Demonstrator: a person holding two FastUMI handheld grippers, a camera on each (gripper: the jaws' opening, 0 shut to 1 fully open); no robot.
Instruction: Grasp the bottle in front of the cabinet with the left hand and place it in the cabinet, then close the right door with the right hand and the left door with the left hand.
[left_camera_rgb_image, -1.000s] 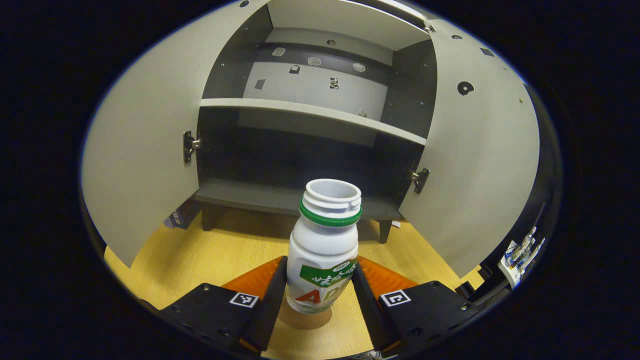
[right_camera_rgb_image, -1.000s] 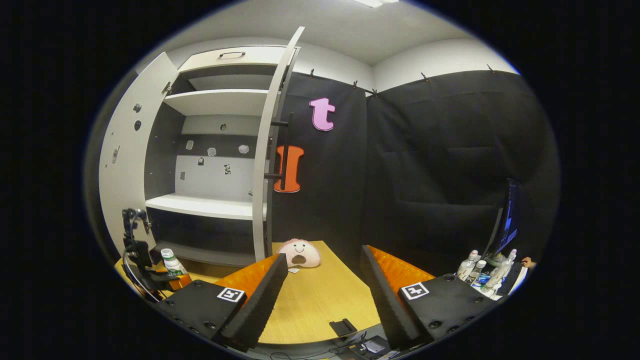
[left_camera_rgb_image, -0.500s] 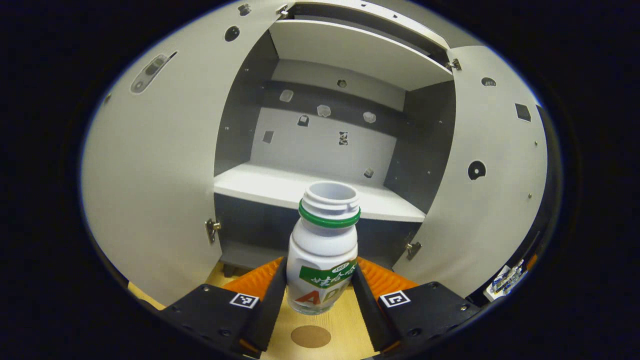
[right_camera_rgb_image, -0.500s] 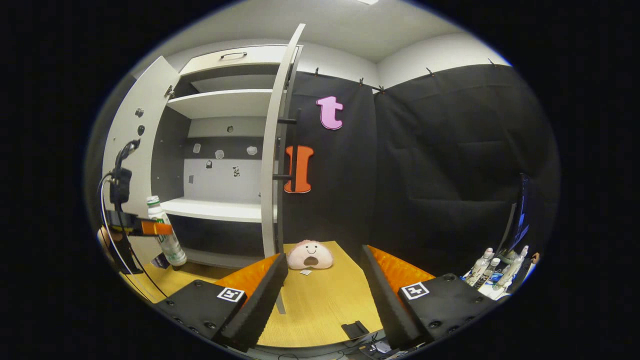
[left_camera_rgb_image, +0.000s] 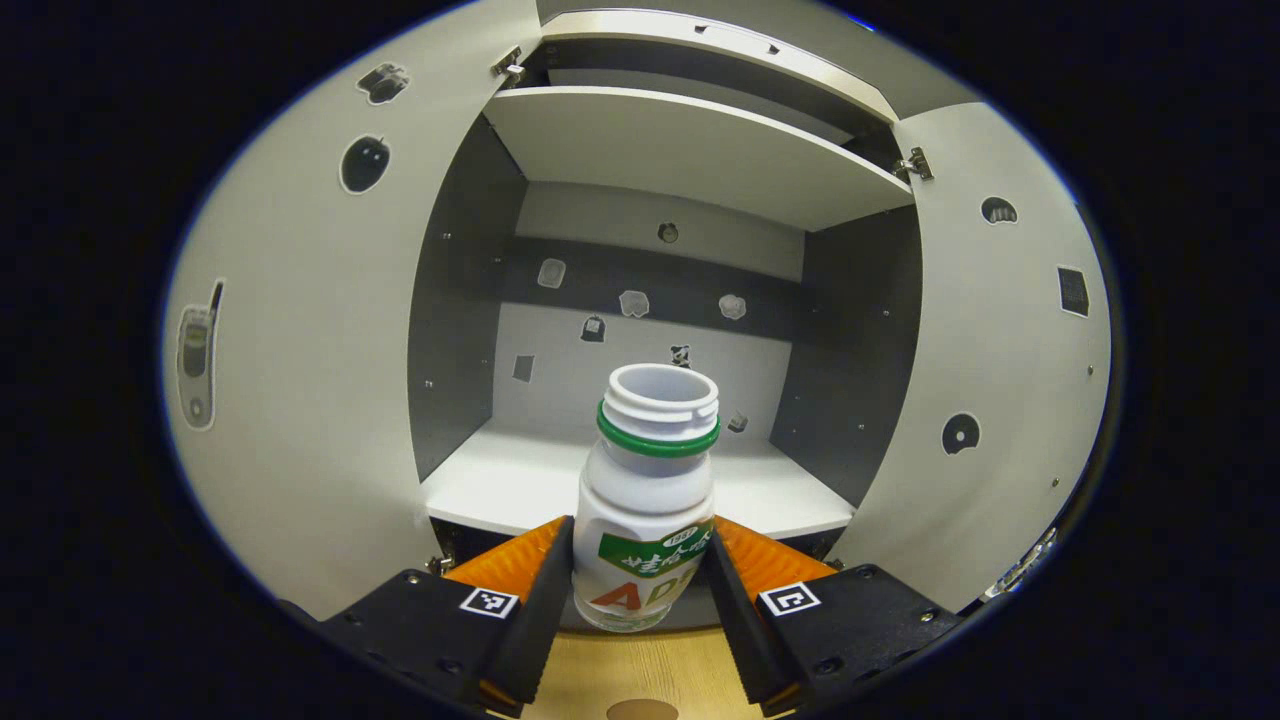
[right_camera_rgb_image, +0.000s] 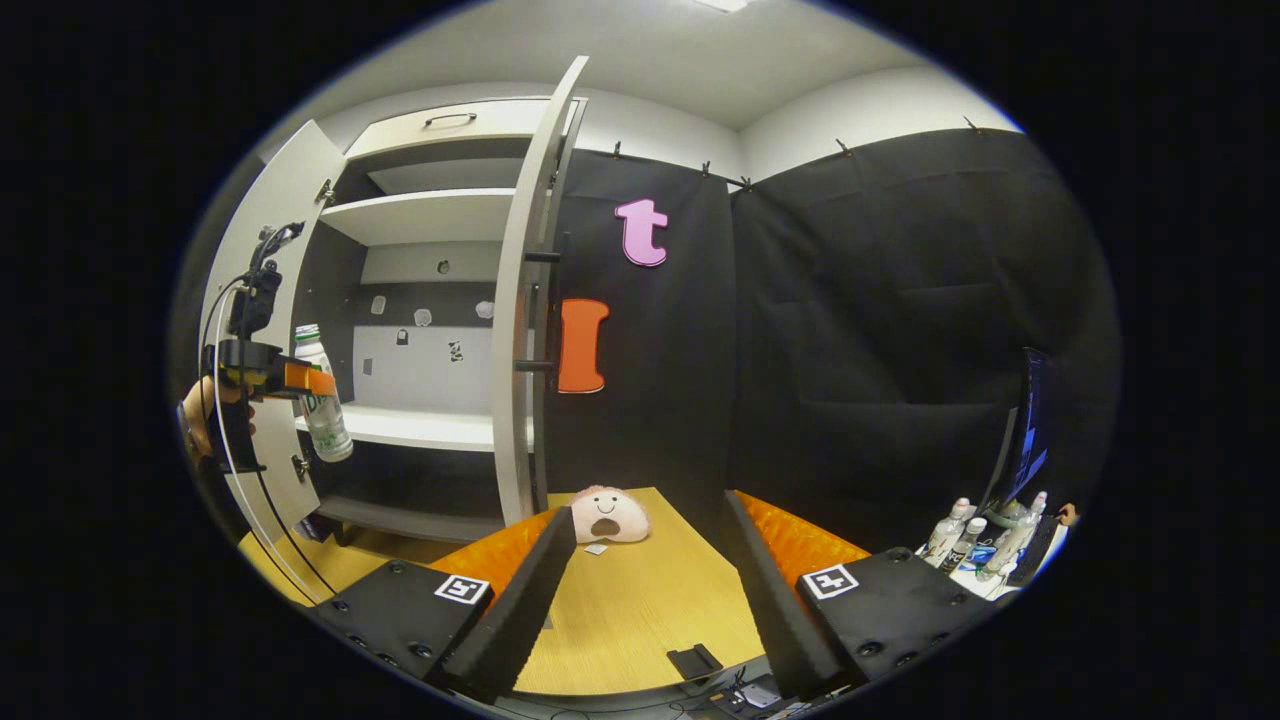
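Left gripper view: the left gripper (left_camera_rgb_image: 640, 590) is clamped on the bottle (left_camera_rgb_image: 648, 500), both fingers pressing its lower sides.
Shelf from tool: the cabinet shelf (left_camera_rgb_image: 520, 480) lies straight ahead, just below the bottle's base.
Bottle axis: upright, mouth up.
Bottle look: white, green neck ring, capless, green label.
Right gripper (right_camera_rgb_image: 645, 585): fingers apart, holding nothing, well off from the right door (right_camera_rgb_image: 520, 330).

The bottle (left_camera_rgb_image: 645, 500) I hold looks like smooth, glossy plastic (paper-like label). My cabinet (left_camera_rgb_image: 640, 480) shelves look matt; the table (right_camera_rgb_image: 620, 600) shows wood grain.
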